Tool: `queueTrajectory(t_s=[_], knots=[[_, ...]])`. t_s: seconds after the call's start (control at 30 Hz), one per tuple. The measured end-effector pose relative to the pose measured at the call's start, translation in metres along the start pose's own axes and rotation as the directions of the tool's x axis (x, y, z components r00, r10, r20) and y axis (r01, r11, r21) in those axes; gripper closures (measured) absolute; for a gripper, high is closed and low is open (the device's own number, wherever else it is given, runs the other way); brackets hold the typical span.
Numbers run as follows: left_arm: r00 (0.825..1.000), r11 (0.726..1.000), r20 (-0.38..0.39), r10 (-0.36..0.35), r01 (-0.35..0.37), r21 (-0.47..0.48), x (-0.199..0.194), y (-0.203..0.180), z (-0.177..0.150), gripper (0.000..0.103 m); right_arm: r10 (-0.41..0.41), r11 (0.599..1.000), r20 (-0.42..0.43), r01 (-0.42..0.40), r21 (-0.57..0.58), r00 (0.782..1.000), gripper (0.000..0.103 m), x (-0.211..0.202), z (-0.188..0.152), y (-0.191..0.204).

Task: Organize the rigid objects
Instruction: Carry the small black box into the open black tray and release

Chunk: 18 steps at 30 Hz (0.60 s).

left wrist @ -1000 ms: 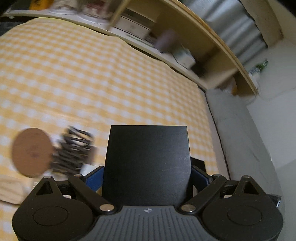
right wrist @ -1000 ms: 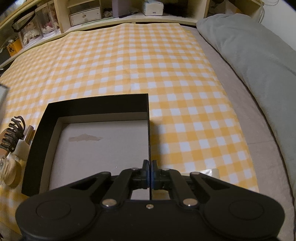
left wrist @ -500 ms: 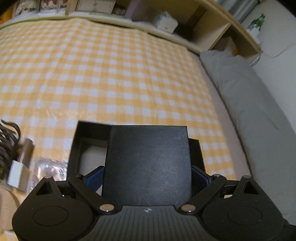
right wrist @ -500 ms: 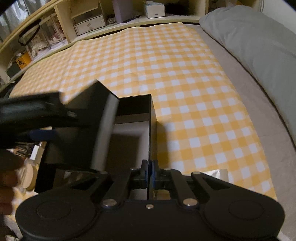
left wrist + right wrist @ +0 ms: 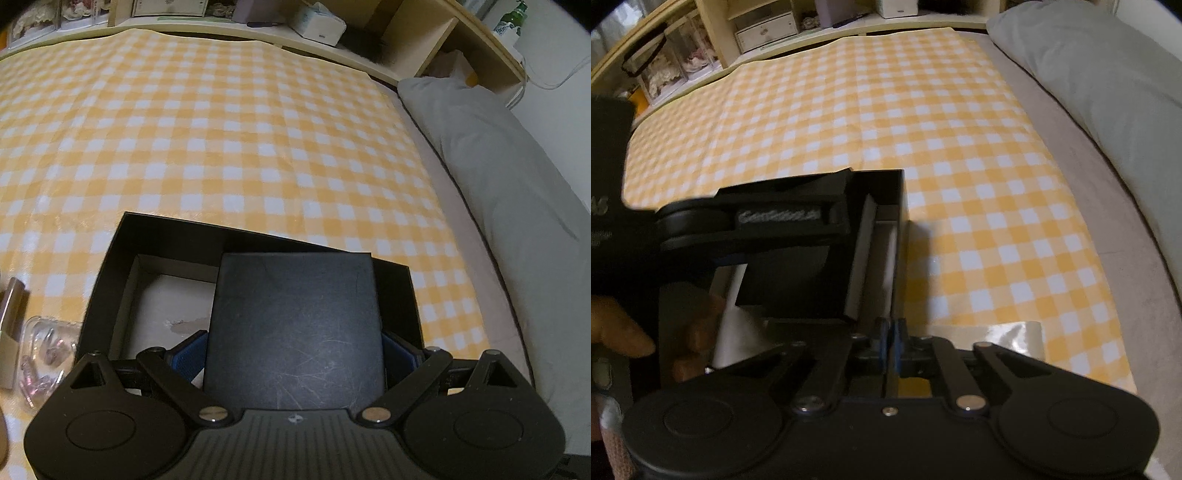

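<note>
My left gripper (image 5: 293, 354) is shut on a small black box (image 5: 295, 328) and holds it over the right half of a large open black tray box (image 5: 110, 273) with a pale floor. In the right wrist view the small black box (image 5: 798, 284) sits inside the tray, close to its right wall (image 5: 899, 236), with the left gripper's body across it. My right gripper (image 5: 891, 341) is shut on that right wall of the tray box.
The tray lies on a yellow-and-white checked cloth (image 5: 221, 129). A clear bag of small items (image 5: 44, 354) and a metallic tube (image 5: 11, 306) lie left of the tray. A grey pillow (image 5: 517, 177) lies on the right. Shelves with boxes (image 5: 317, 22) run along the far edge.
My left gripper has swung from the left side over the tray with the small black box and lowered it into the tray's right half. My right gripper stayed clamped on the tray wall.
</note>
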<state>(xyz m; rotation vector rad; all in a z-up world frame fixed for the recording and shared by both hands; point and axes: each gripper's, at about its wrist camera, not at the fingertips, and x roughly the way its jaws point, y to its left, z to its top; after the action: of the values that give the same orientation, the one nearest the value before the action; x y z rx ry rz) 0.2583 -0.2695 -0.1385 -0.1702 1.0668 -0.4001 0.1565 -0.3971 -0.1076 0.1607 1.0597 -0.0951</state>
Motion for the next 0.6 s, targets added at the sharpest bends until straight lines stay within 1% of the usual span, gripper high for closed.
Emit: queueTrajectory(t_s=[0.1, 0.17, 0.2, 0.27, 0.37, 0.43, 0.5, 0.53, 0.6], knots=[[0.999, 0.999, 0.003, -0.032, 0.032, 0.011, 0.006, -0.006, 0.004, 0.007, 0.002, 1.0, 0.01, -0.002, -0.008, 1.0, 0.098, 0.002, 0.0, 0.002], [0.996, 0.996, 0.0, -0.09, 0.09, 0.009, 0.006, -0.006, 0.004, 0.005, 0.012, 1.0, 0.016, -0.012, -0.002, 1.0, 0.098, 0.002, 0.001, 0.0], [0.993, 0.993, -0.007, -0.116, 0.116, 0.0, 0.005, -0.004, 0.005, 0.002, 0.015, 1.0, 0.018, -0.015, -0.001, 1.0, 0.098, 0.002, 0.001, 0.0], [0.991, 0.991, -0.005, -0.133, 0.133, -0.019, 0.003, -0.002, 0.008, 0.0, 0.014, 1.0, 0.02, -0.014, -0.002, 1.0, 0.098, 0.004, 0.0, -0.001], [0.986, 0.986, -0.005, -0.165, 0.165, -0.008, -0.002, 0.004, 0.012, 0.001, 0.019, 1.0, 0.025, -0.019, -0.001, 1.0, 0.098, 0.004, 0.0, -0.002], [0.984, 0.984, 0.002, -0.177, 0.177, -0.003, -0.008, 0.011, 0.011, 0.006, 0.023, 1.0, 0.026, -0.024, 0.006, 0.999, 0.098, 0.003, 0.0, -0.003], [0.982, 0.982, -0.003, -0.189, 0.189, -0.006, -0.013, 0.018, 0.01, 0.02, 0.028, 1.0, 0.028, -0.028, 0.012, 0.999, 0.098, 0.004, 0.001, -0.004], [0.981, 0.981, -0.01, -0.192, 0.192, -0.017, -0.015, 0.023, 0.009, 0.024, 0.028, 0.999, 0.029, -0.029, 0.014, 0.999, 0.098, 0.004, 0.001, -0.004], [0.981, 0.981, -0.031, -0.192, 0.191, -0.043, -0.016, 0.032, 0.008, 0.034, 0.026, 1.0, 0.035, -0.026, 0.01, 0.999, 0.099, 0.004, 0.001, -0.003]])
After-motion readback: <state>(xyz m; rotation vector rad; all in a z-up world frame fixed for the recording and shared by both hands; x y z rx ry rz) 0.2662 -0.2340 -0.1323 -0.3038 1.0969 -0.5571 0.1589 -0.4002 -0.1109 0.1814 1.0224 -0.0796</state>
